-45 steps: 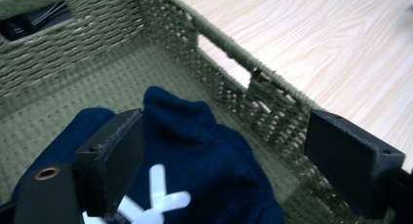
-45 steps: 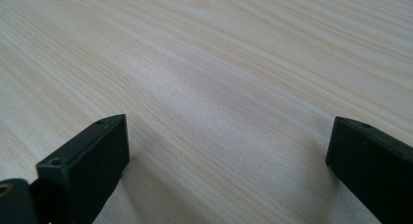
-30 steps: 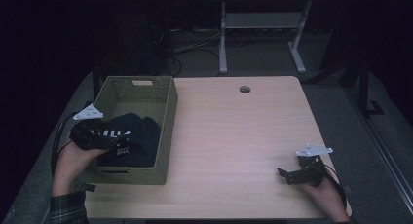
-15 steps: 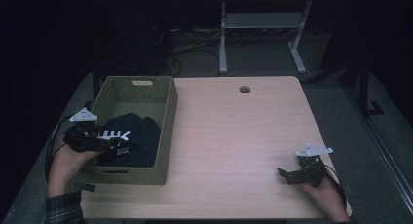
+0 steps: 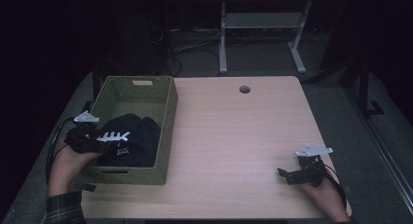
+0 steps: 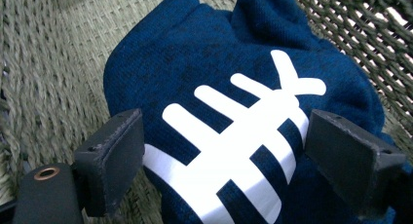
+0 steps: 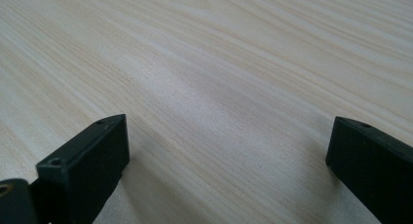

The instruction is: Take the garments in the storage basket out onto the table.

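My left tool (image 6: 224, 151) spread wide over navy sweater (image 5: 129, 143) in near end of basket (image 5: 165, 131), white stripe print toward me. Right tool (image 5: 288, 174) open on bare counter (image 5: 234, 136).

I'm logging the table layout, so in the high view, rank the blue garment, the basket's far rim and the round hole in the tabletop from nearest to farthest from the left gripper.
1. Blue garment: in the basket, right at the left gripper.
2. Basket's far rim: ahead, at the table's far left.
3. Round hole: far across to the right, near the back edge.
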### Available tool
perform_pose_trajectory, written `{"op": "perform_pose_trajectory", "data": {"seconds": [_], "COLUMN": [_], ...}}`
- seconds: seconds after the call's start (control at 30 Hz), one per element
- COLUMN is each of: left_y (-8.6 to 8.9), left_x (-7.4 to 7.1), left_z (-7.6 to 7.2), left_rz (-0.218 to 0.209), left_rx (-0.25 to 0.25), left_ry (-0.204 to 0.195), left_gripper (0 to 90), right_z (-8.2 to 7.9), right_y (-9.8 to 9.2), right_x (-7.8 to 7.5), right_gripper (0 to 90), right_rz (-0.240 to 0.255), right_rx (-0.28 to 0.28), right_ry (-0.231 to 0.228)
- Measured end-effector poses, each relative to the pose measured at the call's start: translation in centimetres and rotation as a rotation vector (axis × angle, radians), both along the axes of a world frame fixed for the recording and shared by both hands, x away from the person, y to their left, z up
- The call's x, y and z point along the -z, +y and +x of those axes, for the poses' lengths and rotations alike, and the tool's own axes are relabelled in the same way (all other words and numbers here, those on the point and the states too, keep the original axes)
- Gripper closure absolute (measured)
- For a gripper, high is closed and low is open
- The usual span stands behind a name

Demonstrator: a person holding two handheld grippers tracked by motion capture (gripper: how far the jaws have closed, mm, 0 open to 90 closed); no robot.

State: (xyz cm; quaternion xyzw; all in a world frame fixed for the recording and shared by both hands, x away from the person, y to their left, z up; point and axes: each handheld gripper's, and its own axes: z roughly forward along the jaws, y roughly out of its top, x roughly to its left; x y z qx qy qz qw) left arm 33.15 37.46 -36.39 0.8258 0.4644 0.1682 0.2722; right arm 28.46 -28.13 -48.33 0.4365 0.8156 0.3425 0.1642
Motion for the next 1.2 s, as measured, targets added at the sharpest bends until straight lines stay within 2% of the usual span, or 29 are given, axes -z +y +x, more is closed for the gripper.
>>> {"op": "perform_pose_trajectory", "data": {"seconds": [0.3,0.33,0.47,0.57,0.6,0.63,0.67,0.7,0.73,0.77,0.93,1.1,1.2], "left_y": [-0.4,-0.5,-0.7,-0.8,-0.8,-0.7,-0.7,-0.7,-0.7,-0.7,-0.6,-0.2,-0.1], "left_x": [0.5,0.6,0.6,0.7,0.7,0.7,0.7,0.7,0.7,0.7,0.5,-0.2,-0.5], "left_z": [0.3,0.4,0.4,0.4,0.4,0.4,0.4,0.4,0.5,0.5,0.6,0.4,0.3], "left_rz": [0.024,0.031,0.050,0.060,0.061,0.060,0.057,0.053,0.048,0.048,0.003,-0.081,-0.106], "left_rx": [-0.004,-0.002,0.011,0.017,0.022,0.025,0.030,0.041,0.054,0.054,0.053,0.037,0.032], "left_ry": [0.039,0.043,0.054,0.056,0.057,0.057,0.061,0.065,0.072,0.072,0.081,0.058,0.054], "left_gripper": [16.4,20.9,28.2,39.8,39.8,47.9,47.9,52.5,61.6,64.1,72.4,74.6,75.3], "right_z": [0.0,0.0,0.0,0.0,0.0,0.0,0.0,0.0,0.0,0.0,0.0,0.0,0.0], "right_y": [0.0,0.0,0.0,0.0,0.0,0.0,0.0,0.0,0.0,0.0,0.0,0.0,0.0], "right_x": [0.0,0.0,0.0,0.0,0.0,0.0,0.0,0.0,0.0,0.0,0.0,0.0,0.0], "right_gripper": [1.4,1.4,1.4,1.4,1.4,1.4,1.4,1.4,1.4,1.4,1.4,1.4,1.4], "right_rz": [0.000,0.000,0.000,0.000,0.000,0.000,0.000,0.000,0.000,0.000,0.000,0.000,0.000], "right_rx": [0.000,0.000,0.000,-0.001,0.000,0.000,0.000,0.000,0.000,0.000,0.000,0.000,0.000], "right_ry": [0.000,0.000,0.000,0.000,0.000,0.000,0.000,0.000,0.000,0.000,0.000,0.000,0.000]}}
